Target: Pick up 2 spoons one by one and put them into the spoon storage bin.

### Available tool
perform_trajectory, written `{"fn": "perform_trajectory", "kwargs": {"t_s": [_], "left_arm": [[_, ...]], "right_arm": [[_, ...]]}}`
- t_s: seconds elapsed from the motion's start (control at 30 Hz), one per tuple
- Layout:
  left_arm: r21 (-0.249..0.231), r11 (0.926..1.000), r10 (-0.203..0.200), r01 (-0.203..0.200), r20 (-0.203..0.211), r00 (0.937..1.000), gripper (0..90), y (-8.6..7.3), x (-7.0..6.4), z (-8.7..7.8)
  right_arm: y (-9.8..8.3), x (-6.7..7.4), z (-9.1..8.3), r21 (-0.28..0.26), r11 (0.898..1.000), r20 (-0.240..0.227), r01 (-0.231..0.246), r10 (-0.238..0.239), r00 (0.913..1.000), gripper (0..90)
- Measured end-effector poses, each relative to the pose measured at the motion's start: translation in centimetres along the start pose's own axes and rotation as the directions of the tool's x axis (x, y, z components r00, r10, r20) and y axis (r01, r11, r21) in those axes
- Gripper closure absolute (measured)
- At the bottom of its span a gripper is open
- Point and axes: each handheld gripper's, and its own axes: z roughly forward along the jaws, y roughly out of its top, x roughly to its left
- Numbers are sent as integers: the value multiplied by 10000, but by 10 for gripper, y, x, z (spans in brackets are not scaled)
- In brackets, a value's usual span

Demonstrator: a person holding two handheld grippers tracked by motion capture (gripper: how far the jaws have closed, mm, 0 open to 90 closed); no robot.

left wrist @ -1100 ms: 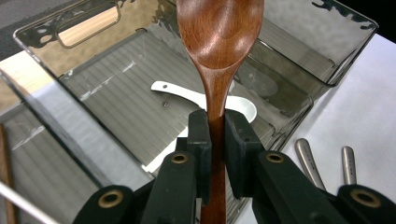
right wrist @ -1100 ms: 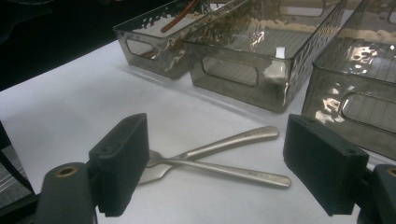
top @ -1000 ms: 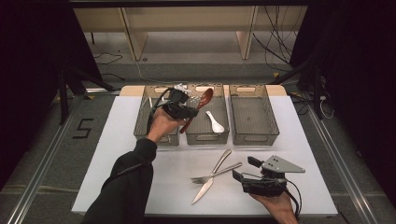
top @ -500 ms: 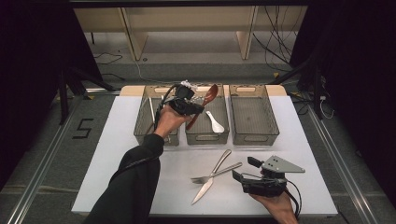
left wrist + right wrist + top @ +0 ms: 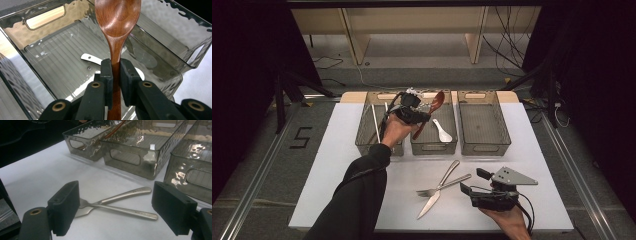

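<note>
Spoon (image 5: 116,30) is clamped by its wooden handle between the left gripper's (image 5: 113,75) jaws, bowl pointing beyond them over the middle bin (image 5: 50,60) — a hold that looks meant for lowering it in beside the white spoon (image 5: 442,131) lying below. Right gripper (image 5: 120,210) is rested low with jaws wide apart and nothing between the pads; just ahead of them the fork (image 5: 120,210) and knife (image 5: 125,194) lie crossed on the white table (image 5: 37,180). Dark floor, cables and pale shelving are seen beyond — no clutter.
</note>
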Motion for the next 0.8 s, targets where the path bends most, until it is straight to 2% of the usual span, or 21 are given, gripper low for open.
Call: {"fn": "perform_trajectory", "kwargs": {"t_s": [0.07,0.23,0.43,0.5,0.6,0.67,0.8], "left_arm": [[3,10000,37,-37,-103,9999,806,-1,0,2],[140,9999,1,-2,60,10000,803,-2,0,6],[253,9996,-132,132,5,9999,777,-3,-2,10],[333,9992,-225,225,-13,9997,681,-2,-3,9],[350,9988,-332,333,-44,9994,593,-1,-4,6],[452,9979,-461,463,-56,9989,486,-1,-3,2],[424,9973,-612,607,110,9981,388,-5,-2,-8]], "right_arm": [[0,0,0,4,10000,7,-13,13,10000,234],[0,0,0,20,10000,-21,1,-1,10000,234],[0,0,0,10,10000,-38,10,-10,10000,234],[0,0,0,20,10000,-43,-9,9,10000,234],[0,0,0,22,10000,-40,-14,14,10000,234],[0,0,0,19,10000,-26,-1,1,10000,234],[0,0,0,13,10000,-16,-2,2,10000,234]]}}
